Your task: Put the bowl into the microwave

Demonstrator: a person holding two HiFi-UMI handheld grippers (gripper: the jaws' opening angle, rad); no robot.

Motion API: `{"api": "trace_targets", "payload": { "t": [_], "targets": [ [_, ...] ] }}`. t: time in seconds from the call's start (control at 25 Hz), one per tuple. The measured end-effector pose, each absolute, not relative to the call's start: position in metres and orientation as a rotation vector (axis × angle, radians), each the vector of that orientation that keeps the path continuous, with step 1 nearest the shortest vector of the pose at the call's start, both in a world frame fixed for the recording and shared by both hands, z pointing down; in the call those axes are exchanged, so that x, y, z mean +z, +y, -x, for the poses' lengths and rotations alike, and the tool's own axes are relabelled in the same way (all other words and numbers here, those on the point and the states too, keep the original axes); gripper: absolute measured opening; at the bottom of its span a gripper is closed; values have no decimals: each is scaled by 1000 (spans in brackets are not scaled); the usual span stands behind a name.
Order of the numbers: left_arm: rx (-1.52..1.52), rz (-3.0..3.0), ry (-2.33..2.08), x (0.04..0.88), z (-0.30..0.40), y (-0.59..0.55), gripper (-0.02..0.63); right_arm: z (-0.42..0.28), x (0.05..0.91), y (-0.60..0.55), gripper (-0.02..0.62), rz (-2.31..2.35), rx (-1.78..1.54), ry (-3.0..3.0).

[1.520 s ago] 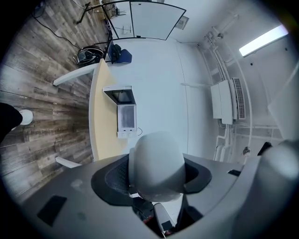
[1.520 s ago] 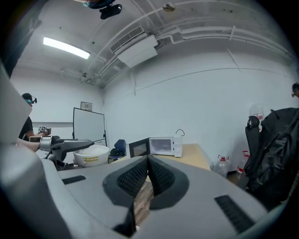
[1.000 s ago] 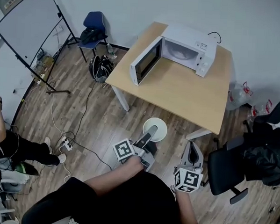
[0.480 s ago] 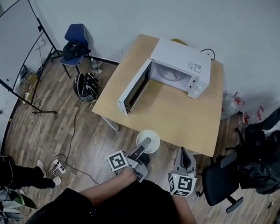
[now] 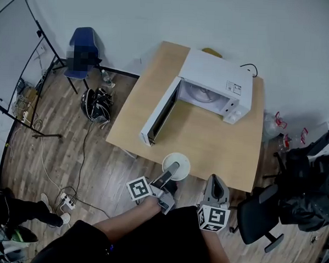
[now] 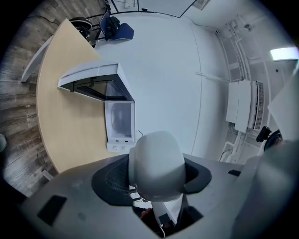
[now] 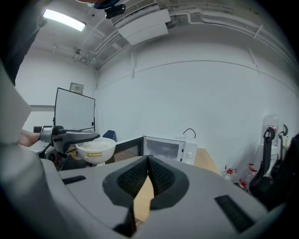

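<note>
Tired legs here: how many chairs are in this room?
2. A blue chair stands off to the left of the table; a black office chair sits by the table's near right corner. The dark pile beside it may hide another.

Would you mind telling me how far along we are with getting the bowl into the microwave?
Done: the microwave door stands open, and the left gripper has the bowl clamped by its rim. In hand: the bowl hangs at the table's near edge; the right gripper is shut and empty. Left: carry it across and set it inside.
</note>
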State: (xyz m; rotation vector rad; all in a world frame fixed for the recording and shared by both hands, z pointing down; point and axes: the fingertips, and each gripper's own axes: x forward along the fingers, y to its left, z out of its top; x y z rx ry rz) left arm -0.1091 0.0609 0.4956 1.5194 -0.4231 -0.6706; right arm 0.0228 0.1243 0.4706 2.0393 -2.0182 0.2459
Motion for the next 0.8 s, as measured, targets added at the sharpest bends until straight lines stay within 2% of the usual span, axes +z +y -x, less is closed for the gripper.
{"api": "trace_targets", "payload": {
  "t": [0.36,0.8],
  "targets": [
    [-696,-1545,-453,501,113,13,250,-25,486,107,60,-2013,292,-2010],
    [-711,-1543,-498,510,80,-49,250,-36,498,45,60,-1915,333,-2137]
  ]
}}
